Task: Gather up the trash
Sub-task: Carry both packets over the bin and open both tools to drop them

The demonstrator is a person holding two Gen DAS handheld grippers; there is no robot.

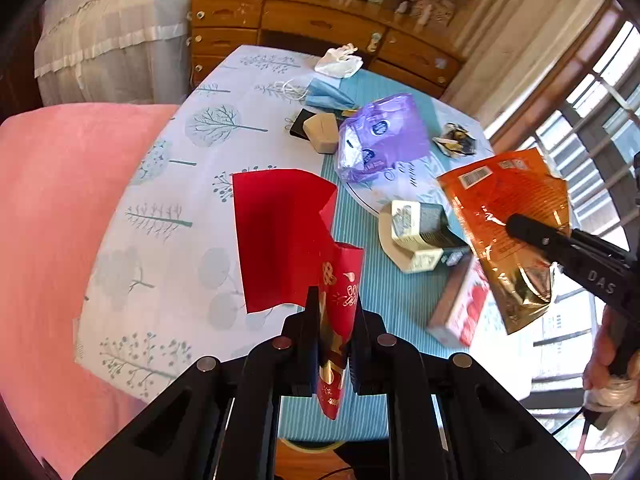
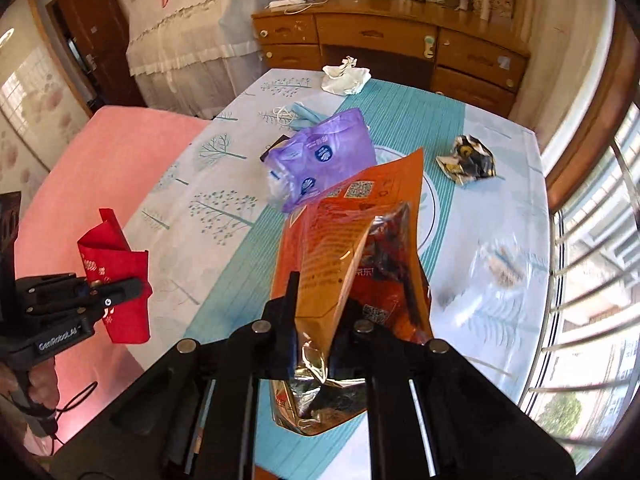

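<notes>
My left gripper (image 1: 334,312) is shut on a red paper envelope with gold print (image 1: 280,232), which hangs lifted above the table. In the right wrist view the same left gripper (image 2: 140,286) pinches the red envelope (image 2: 116,252) at the left, off the table's side. My right gripper (image 2: 320,292) is shut on an orange foil snack bag (image 2: 352,248), held up over the table. The left wrist view shows that right gripper (image 1: 516,224) clamping the orange bag (image 1: 508,200) at the right.
On the tree-print tablecloth (image 1: 180,200) lie a purple plastic bag (image 2: 320,160), a crumpled black-and-yellow wrapper (image 2: 468,158), a white crumpled wad (image 2: 346,76), a blue face mask (image 1: 326,92), a small carton (image 1: 420,236), a red-and-white box (image 1: 460,304) and clear film (image 2: 496,268). Pink cushion (image 1: 52,220) left; window bars right.
</notes>
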